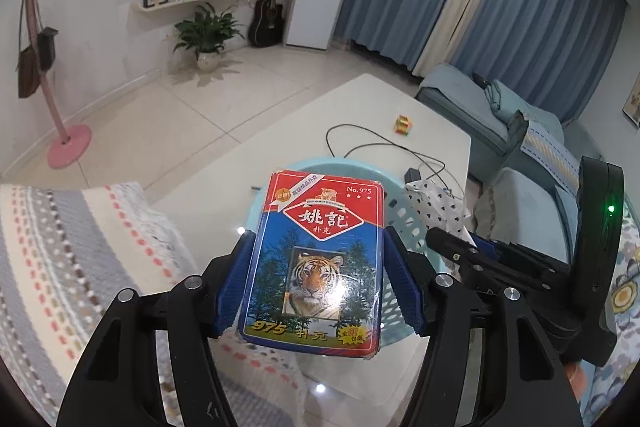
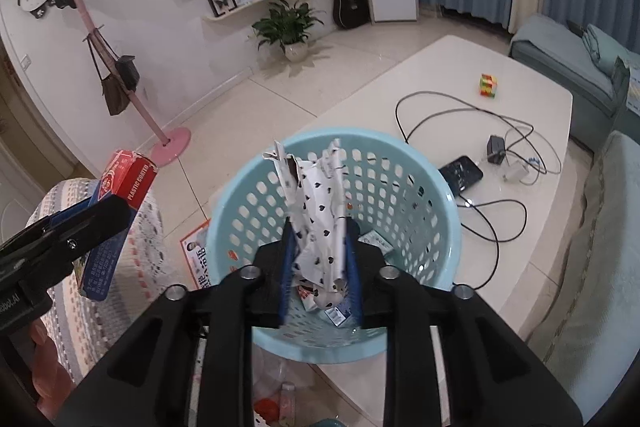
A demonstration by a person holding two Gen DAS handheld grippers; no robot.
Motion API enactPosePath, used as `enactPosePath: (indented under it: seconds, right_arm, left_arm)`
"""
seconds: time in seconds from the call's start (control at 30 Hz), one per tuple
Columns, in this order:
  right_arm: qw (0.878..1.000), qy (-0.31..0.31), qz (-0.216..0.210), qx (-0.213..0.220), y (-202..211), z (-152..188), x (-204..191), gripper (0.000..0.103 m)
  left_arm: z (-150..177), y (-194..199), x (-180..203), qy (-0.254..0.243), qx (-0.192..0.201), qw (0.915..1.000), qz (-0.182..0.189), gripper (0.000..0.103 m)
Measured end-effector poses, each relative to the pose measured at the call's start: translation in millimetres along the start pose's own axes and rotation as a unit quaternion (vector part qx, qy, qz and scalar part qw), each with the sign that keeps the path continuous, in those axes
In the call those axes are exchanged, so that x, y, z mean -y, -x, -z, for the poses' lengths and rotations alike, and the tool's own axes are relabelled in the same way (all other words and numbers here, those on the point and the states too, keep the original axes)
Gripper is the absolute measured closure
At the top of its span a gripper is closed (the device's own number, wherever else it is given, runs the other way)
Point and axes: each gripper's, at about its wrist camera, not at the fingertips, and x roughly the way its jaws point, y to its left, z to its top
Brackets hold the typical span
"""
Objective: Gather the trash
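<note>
the left gripper clamps a playing-card box near the basket; the right gripper has crumpled heart-print paper between its blue pads over the basket's mouth, but i cannot tell whether they pinch it; the tall paper could catch the rim and tip outside; to the right on the table lie a phone, cable and cube, clear of the drop.
</note>
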Motion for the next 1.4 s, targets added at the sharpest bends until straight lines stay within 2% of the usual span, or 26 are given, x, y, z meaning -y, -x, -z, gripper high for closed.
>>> enactPosePath:
  seconds: [0.17, 0.47, 0.6, 0.67, 0.83, 0.93, 1.1, 1.2, 1.4]
  right_arm:
    - [1.0, -0.013, -0.004, -0.01, -8, 1, 11, 0.053]
    - [1.0, -0.023, -0.018, -0.004, 7, 5, 20, 0.052]
    - [0.999, -0.01, -0.033, 0.016, 30, 2, 8, 0.051]
    - [0.999, -0.001, -0.037, 0.029, 42, 1, 0, 0.044]
    - [0.995, 0.029, -0.06, 0.07, 81, 5, -31, 0.038]
    - [0.992, 0.05, -0.07, 0.092, 102, 14, -54, 0.032]
    - [0.986, 0.083, -0.077, 0.122, 128, 38, -90, 0.032]
    - [0.982, 0.099, -0.067, 0.145, 138, 53, -107, 0.032]
    - [0.973, 0.108, -0.047, 0.197, 152, 83, -125, 0.031]
  left_arm:
    - [0, -8, 0, 0.015, -0.004, 0.9999, 0.007, 0.035]
    - [10, 10, 3, 0.023, 0.011, 0.9996, 0.011, 0.031]
    - [16, 41, 2, 0.026, 0.041, 0.9988, 0.011, 0.028]
    - [21, 62, 1, 0.024, 0.064, 0.9977, -0.001, 0.025]
    - [36, 118, -5, 0.024, 0.115, 0.9924, -0.037, 0.018]
    - [51, 153, -14, 0.035, 0.145, 0.9866, -0.066, 0.015]
    - [78, 199, -32, 0.043, 0.188, 0.971, -0.141, 0.012]
    - [95, 219, -47, 0.055, 0.212, 0.9567, -0.192, 0.009]
    - [123, 233, -60, 0.075, 0.247, 0.9317, -0.255, 0.008]
